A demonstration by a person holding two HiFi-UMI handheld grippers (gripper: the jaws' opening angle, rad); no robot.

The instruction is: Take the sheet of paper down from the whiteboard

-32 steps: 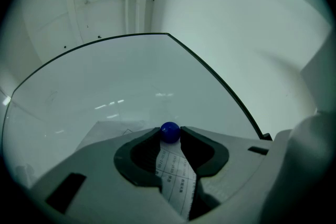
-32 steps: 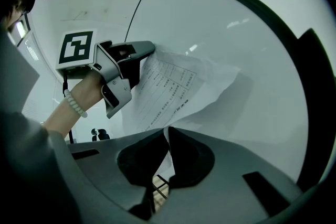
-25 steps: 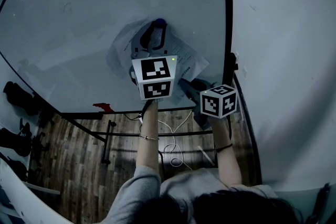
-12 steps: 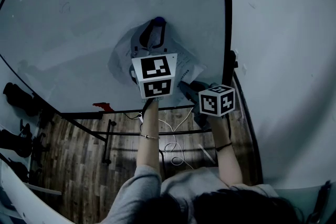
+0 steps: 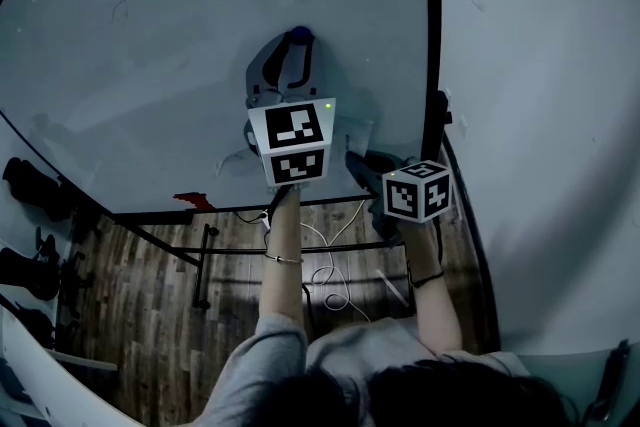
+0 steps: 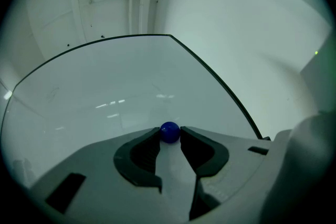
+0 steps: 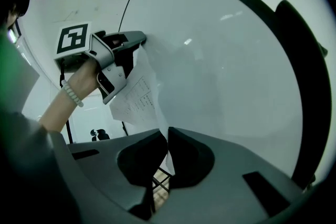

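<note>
The printed sheet of paper [image 7: 137,96] hangs against the whiteboard [image 5: 150,45]. In the head view only its edges [image 5: 357,128] show around my left gripper's marker cube. My left gripper [image 5: 299,43] reaches up the board and is shut on a round blue magnet [image 6: 169,131] at the sheet's top. My right gripper [image 7: 167,136] is shut on the sheet's lower right edge, which runs up from between the jaws. In the head view it sits low beside the board's black right frame [image 5: 432,35], with its tips [image 5: 354,157] at the paper. The right gripper view also shows the left gripper [image 7: 140,38] against the board.
A pale wall [image 5: 540,115] stands right of the board. Below the board lie its black stand bars [image 5: 205,260], white cables [image 5: 335,280] and a wooden floor [image 5: 140,315]. A small red object [image 5: 190,200] rests on the board's bottom rail. Dark items [image 5: 30,180] sit at far left.
Less of the sheet shows round the left gripper in the head view; its lower right part has drawn in toward the right gripper. Both grippers have barely shifted.
</note>
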